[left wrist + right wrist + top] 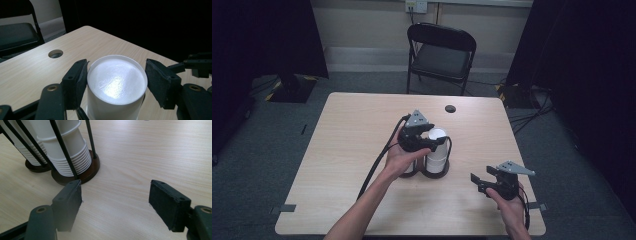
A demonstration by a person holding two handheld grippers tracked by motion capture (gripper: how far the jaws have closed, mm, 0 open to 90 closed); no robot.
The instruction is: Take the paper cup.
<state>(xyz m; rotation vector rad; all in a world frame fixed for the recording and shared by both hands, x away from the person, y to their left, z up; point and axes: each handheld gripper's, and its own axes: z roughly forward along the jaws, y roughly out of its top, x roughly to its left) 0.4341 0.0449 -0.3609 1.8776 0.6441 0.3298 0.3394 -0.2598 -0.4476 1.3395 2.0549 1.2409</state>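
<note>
An upturned stack of white paper cups (437, 152) stands in a black wire holder (88, 171) near the middle of the table, beside a second stack (28, 153). My left gripper (426, 136) is at the top of the nearer stack. In the left gripper view its pads (78, 80) press on both sides of the top cup (116, 82), whose flat base faces the camera. My right gripper (478, 183) is held at the front right of the table. Its jaws stand open over bare wood (116, 195), a little short of the holder's base.
The light wooden table (352, 150) has a round cable hole (450, 108) near its far edge. A black folding chair (442, 52) stands behind it. Dark curtains hang on both sides. The left gripper's cable (374, 167) trails toward the front edge.
</note>
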